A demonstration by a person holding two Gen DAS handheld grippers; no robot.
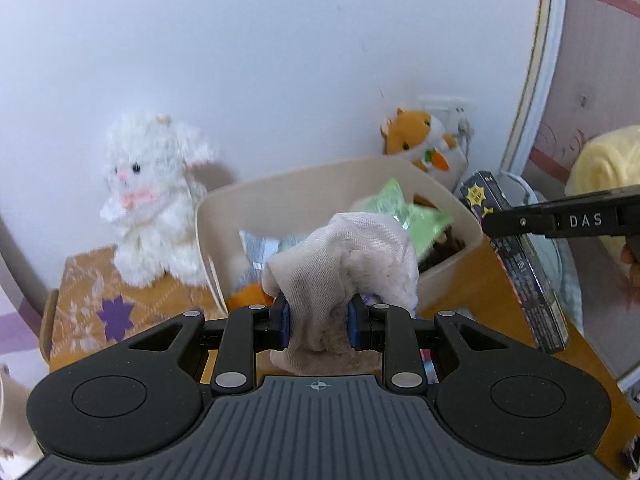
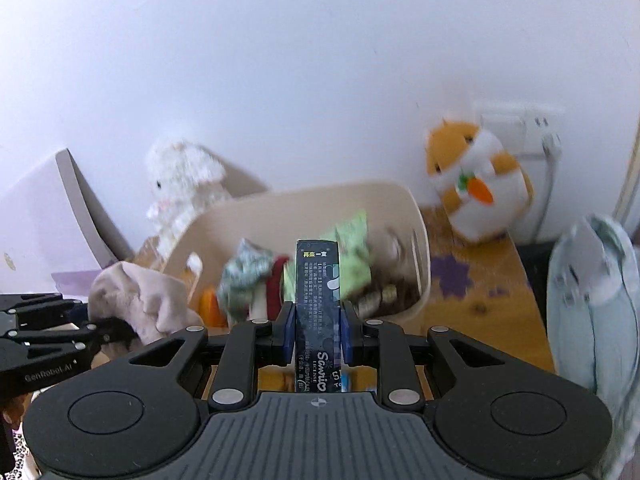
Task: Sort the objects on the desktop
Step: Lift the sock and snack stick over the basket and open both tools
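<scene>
Gripping a crumpled beige fleece-lined cloth [image 1: 344, 264], the left tool [image 1: 319, 322] has its blue pads clamped on the fabric, which bunches up above the jaws and hangs below them, just in front of the bin. Far left on the bench [image 1: 92, 300], which has an orange patterned cover, sits a fluffy white plush rabbit with a pink bow [image 1: 154, 196] against the white wall [image 1: 280, 60]. Right of the rabbit is a cream rounded plastic storage bin [image 1: 288, 192], holding a light green crinkly packet [image 1: 408, 210], a grey-blue patterned bundle [image 2: 246, 276], something orange and some dark brown items too blurred to identify. Behind the bin's far right corner, an orange-and-white plush hamster with a carrot [image 1: 424, 140] leans by a white wall socket [image 2: 520, 128]. Right of the bin, the right tool [image 2: 319, 334] is closed on a slim black printed cardboard box [image 2: 318, 312], held upright on its narrow edge between the pads, near the bin's front rim; in the left wrist view the same box shows tilted at the bin's right side. Far right, a pale blue-green fabric item [image 2: 592, 300] lies at the bench edge. A yellow fluffy textile [image 1: 604, 164] sits at the far right in the left wrist view.
</scene>
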